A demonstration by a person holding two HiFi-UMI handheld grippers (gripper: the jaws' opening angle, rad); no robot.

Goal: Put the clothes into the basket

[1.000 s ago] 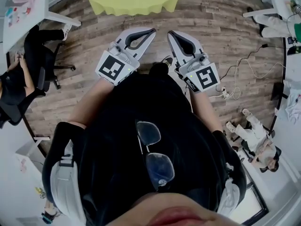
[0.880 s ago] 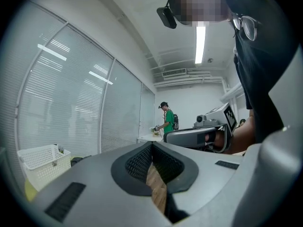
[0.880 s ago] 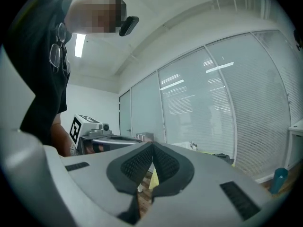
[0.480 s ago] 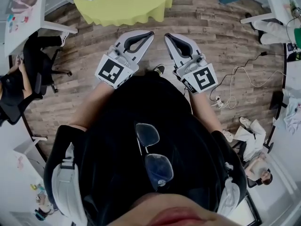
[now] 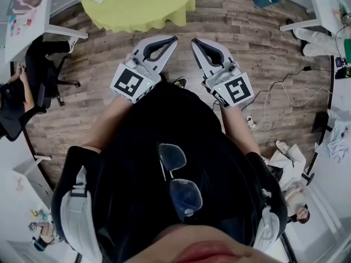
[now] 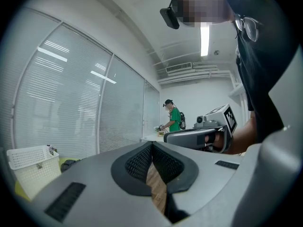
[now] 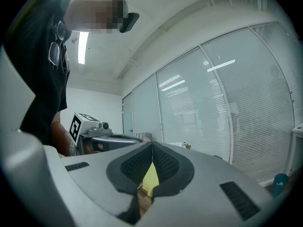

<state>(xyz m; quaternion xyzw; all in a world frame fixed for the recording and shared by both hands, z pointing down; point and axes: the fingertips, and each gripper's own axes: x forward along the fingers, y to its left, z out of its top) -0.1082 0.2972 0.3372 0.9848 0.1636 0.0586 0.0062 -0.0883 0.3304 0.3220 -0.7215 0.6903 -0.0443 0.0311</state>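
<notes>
The left gripper [image 5: 174,39] and right gripper [image 5: 195,41] are pointing level, side by side, each with jaws pressed together on nothing. A yellow-green table [image 5: 140,4] is standing at twelve o'clock. Toward the left gripper's eight o'clock, the white basket [image 6: 29,168] is sitting just beside dark clothes [image 6: 70,163].

The floor [image 5: 258,43] is matt wood plank, the tablecloth [image 5: 142,4] smooth yellow cloth, the basket [image 6: 29,168] white latticed plastic.

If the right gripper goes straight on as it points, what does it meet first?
Probably the yellow-covered table; the right gripper aims at its near edge, nothing shows between, though height is unclear.
</notes>
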